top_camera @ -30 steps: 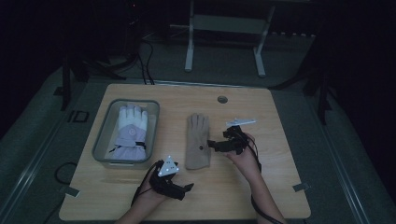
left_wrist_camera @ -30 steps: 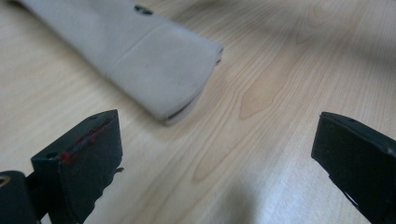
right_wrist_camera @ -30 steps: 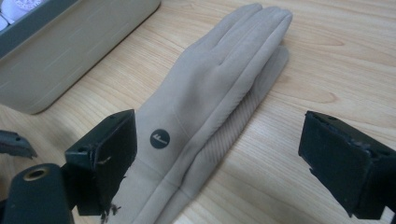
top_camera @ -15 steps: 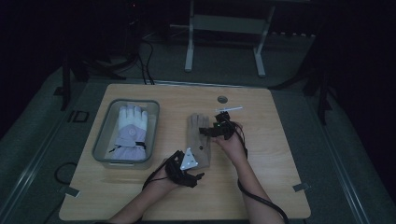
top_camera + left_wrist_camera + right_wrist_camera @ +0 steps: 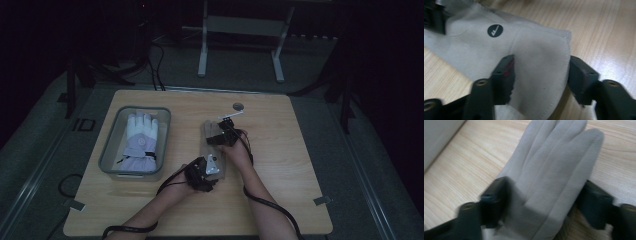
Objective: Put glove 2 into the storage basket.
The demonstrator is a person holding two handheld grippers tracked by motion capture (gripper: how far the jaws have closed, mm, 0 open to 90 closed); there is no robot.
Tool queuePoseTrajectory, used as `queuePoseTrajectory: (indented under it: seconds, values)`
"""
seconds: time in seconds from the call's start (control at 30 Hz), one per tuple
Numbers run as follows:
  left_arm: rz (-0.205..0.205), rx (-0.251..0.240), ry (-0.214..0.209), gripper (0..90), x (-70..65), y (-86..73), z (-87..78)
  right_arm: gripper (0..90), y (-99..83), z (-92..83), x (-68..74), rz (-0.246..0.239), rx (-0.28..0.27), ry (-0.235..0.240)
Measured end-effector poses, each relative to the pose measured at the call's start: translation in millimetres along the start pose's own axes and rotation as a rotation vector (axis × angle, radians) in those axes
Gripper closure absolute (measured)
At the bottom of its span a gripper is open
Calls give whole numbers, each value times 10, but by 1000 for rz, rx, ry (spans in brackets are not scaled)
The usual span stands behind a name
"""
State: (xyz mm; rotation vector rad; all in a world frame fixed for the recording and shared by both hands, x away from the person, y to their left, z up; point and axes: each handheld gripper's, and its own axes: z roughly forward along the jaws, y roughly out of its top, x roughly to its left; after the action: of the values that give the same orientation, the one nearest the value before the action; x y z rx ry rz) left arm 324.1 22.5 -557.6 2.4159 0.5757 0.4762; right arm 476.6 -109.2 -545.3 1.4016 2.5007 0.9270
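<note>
In the high view, a tan glove (image 5: 212, 150) is seen lying flat on the tabletop (image 5: 280, 165), just right of a grey bin (image 5: 109, 150) in which a white and lilac glove (image 5: 141, 136) is laid. The left gripper (image 5: 209, 172) is set at the cuff end and the right gripper (image 5: 220, 137) at the finger end; both have just been closing with the glove between their fingers. The picture is dim, so contact cannot be judged from here.

In the left gripper view, the cuff (image 5: 541, 62) is seen between fingers (image 5: 505, 75) that stand apart, the left one apparently laid on the fabric and the right one just at the cuff's edge. A slip is to be feared here: only a thin edge may be caught, so that the soft cloth could be pulled out when lifted. The fabric is seen to be matt, suede-like and pale, with a dark round tick logo (image 5: 495, 30).

In the right gripper view, the glove's four digits (image 5: 559, 157) are seen pointing away, flat on the wood, with the gripper's fingers (image 5: 494, 200) standing at either side of the palm, not yet pressed together. Were the closing finished without scooping under, the cloth might merely be bunched, or only the top layer caught. An uneven lift by the two grippers could leave the glove sagging or twisted.
</note>
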Motion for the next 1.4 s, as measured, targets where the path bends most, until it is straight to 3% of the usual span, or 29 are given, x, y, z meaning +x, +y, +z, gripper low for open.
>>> queuePoseTrajectory:
  seconds: [0.1, 0.17, 0.33, 0.6, 0.7, 0.87, 1.13, 1.4]
  values:
    - [44, 21, 45, 632, -60, 43, 10, 493, 12, -3, 19, 4, 10, -2]
    - [68, 41, 73, 722, -90, 69, 20, 539, 14, -4, 9, 21, 8, 1]
    - [59, 39, 68, 790, -72, 70, 20, 604, -1, -19, 2, 40, -6, 7]
    - [62, 38, 78, 812, -83, 72, 2, 651, 27, -34, 40, 21, 0, -10]
    - [45, 26, 66, 813, -60, 86, -42, 679, 50, -55, 57, 12, 5, -12]
    - [51, 14, 73, 815, -51, 106, -124, 691, 52, -87, 58, 20, -10, -3]
    - [62, 1, 91, 814, -39, 159, -279, 692, 123, -276, 113, 21, -48, 14]
    - [90, -13, 140, 815, 3, 255, -516, 691, 289, -515, 231, 1, -94, 14]
